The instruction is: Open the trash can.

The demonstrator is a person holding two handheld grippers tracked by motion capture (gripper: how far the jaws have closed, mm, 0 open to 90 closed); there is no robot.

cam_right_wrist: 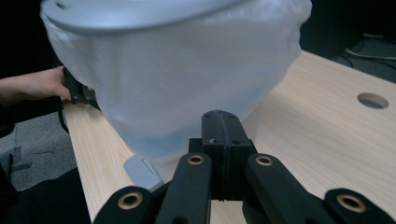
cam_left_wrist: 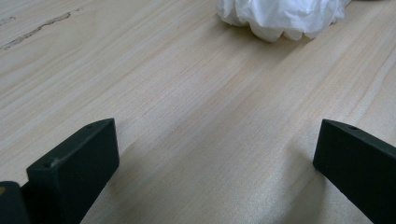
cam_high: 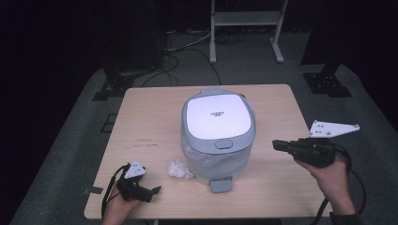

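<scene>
A grey pedal bin [cam_high: 218, 123] with a white lid and a clear liner bag stands mid-table, its lid down. A crumpled white tissue [cam_high: 179, 169] lies on the wood just left of the bin's base. My left gripper [cam_high: 145, 180] rests low at the front left, open, jaws wide apart with nothing between them; the tissue [cam_left_wrist: 280, 18] lies ahead of it [cam_left_wrist: 215, 154]. My right gripper [cam_high: 278, 145] is held above the table to the right of the bin, pointing at it, shut on nothing. In the right gripper view its jaws [cam_right_wrist: 224, 126] meet in front of the bagged bin wall [cam_right_wrist: 177, 79].
The bin's grey pedal [cam_high: 220, 184] sticks out toward the table's front edge. The wooden table [cam_high: 145, 122] has a cable hole [cam_right_wrist: 372, 100] near its far side. A white stand [cam_high: 246, 21] and dark equipment bases stand on the floor behind.
</scene>
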